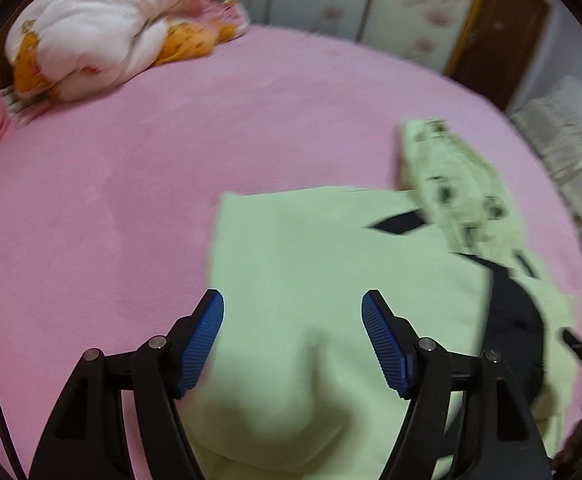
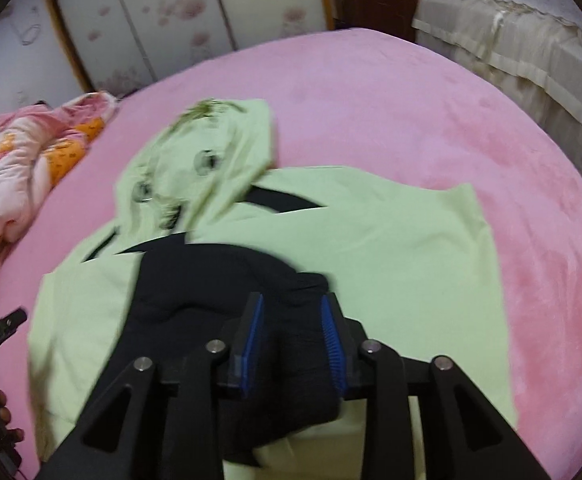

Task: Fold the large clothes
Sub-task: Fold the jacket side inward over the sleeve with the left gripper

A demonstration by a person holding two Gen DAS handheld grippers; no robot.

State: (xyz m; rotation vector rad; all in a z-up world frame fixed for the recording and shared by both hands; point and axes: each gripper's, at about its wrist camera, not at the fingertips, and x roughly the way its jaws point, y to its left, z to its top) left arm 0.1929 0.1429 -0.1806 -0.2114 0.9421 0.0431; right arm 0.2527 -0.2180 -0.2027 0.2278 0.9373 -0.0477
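Note:
A pale green hoodie [image 1: 311, 256] with black panels lies on the pink bed, its printed hood [image 1: 451, 176] toward the far side. My left gripper [image 1: 293, 336] is open and empty, hovering over the hoodie's green body. In the right wrist view the hoodie [image 2: 391, 248] spreads across the bed with its hood [image 2: 203, 160] at the back. My right gripper [image 2: 291, 340] is shut on the black sleeve [image 2: 211, 280], which is bunched between the blue pads and lies across the body.
The pink bed [image 1: 131, 200] stretches left and far. A bundled white, pink and orange quilt [image 1: 99, 32] sits at the far left corner. A beige covered piece of furniture [image 2: 511, 40] stands beside the bed. Floral wardrobe doors [image 2: 171, 12] are behind.

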